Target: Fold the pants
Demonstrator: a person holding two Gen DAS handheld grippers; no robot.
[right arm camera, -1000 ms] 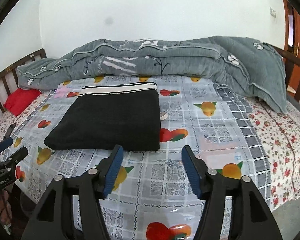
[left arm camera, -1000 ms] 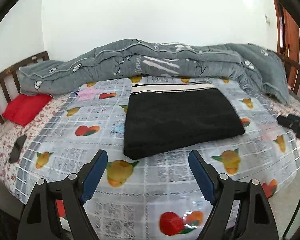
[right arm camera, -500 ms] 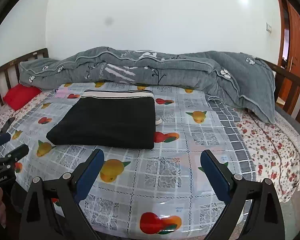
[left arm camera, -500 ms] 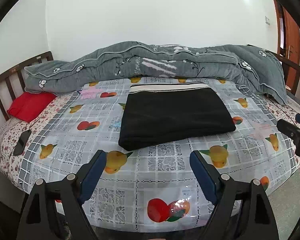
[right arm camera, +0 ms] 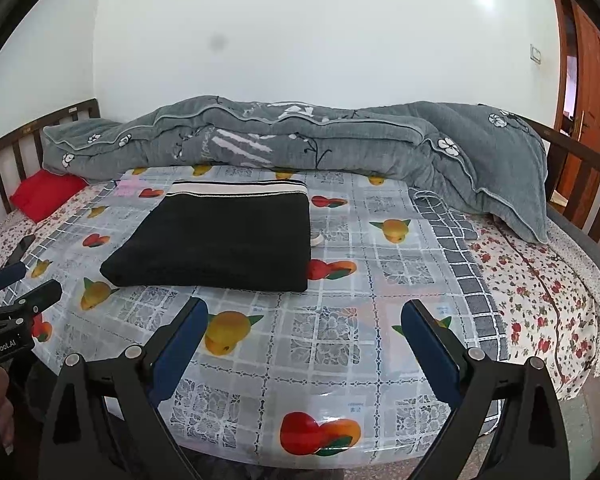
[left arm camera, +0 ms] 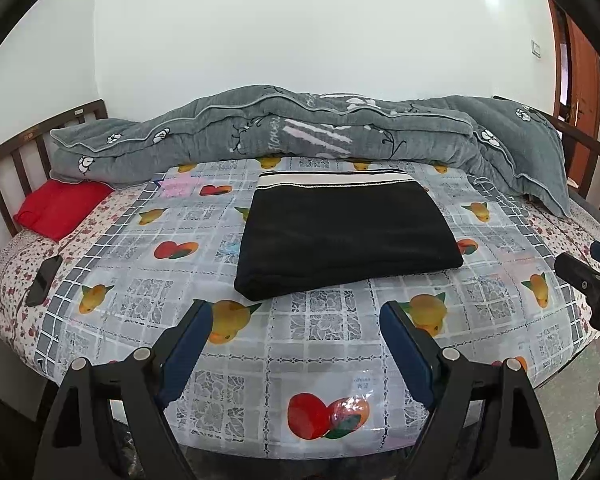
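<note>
The black pants (left arm camera: 346,236) (right arm camera: 220,238) lie folded into a flat rectangle in the middle of the bed, their white striped waistband at the far edge. My left gripper (left arm camera: 296,316) hangs open above the bed's near edge, short of the pants, with nothing between its blue pads. My right gripper (right arm camera: 304,316) is also wide open and empty, back from the pants' near right corner. Each gripper shows at the side of the other's view: the right gripper (left arm camera: 588,280) at the right edge, the left gripper (right arm camera: 16,292) at the left edge.
A fruit-print plastic sheet (left arm camera: 324,332) covers the bed. A rumpled grey quilt (left arm camera: 300,132) runs along the far side. A red pillow (left arm camera: 60,208) and a dark phone (left arm camera: 44,280) lie at the left. Wooden rails (right arm camera: 572,160) edge the bed; a wooden door (right arm camera: 592,80) stands at right.
Both grippers have drawn back from the folded pants, which now look smaller and farther. The right gripper's jaws have spread much wider. The pants have not moved.
</note>
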